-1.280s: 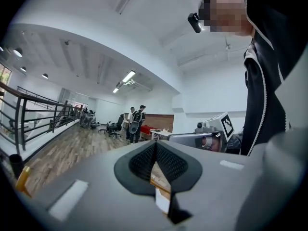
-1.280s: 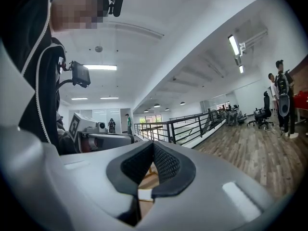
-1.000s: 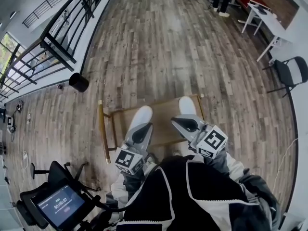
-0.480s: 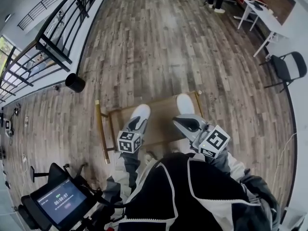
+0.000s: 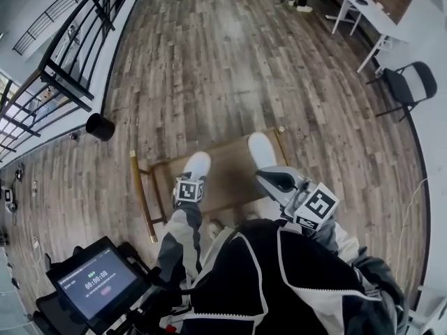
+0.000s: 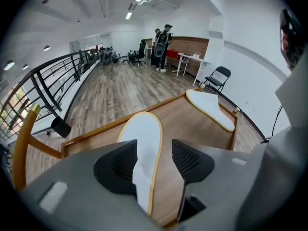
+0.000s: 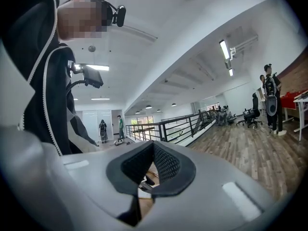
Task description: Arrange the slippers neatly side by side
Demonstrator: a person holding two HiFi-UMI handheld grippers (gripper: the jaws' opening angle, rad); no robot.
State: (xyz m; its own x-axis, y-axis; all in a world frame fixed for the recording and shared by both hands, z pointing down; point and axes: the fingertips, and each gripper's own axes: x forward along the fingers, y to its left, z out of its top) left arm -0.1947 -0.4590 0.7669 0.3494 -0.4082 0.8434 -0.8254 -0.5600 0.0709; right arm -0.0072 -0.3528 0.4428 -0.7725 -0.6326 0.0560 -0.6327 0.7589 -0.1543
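Note:
Two white slippers lie on a low wooden tray (image 5: 142, 199). The left slipper (image 5: 198, 163) has a yellow rim and runs between my left gripper's (image 5: 192, 179) jaws at its heel end. In the left gripper view that slipper (image 6: 144, 132) lies in the gap of the left gripper (image 6: 153, 162), whose jaws are opening; the pads do not press on it. The right slipper (image 5: 260, 149) rests at the tray's far right corner, shown again as the right slipper (image 6: 210, 108). My right gripper (image 5: 274, 180) hovers near the tray's right front, shut and empty; the right gripper (image 7: 153, 166) points away at a railing.
A black bin (image 5: 98, 126) stands on the plank floor left of the tray, near a black railing (image 5: 61, 61). A white table (image 5: 364, 4) and a folding chair (image 5: 409, 86) stand at the far right. A tablet screen (image 5: 92, 285) is by my left side. People stand far off.
My left gripper has moved forward over the left slipper's heel, its marker cube now lying right behind the slipper. The right gripper has hardly moved.

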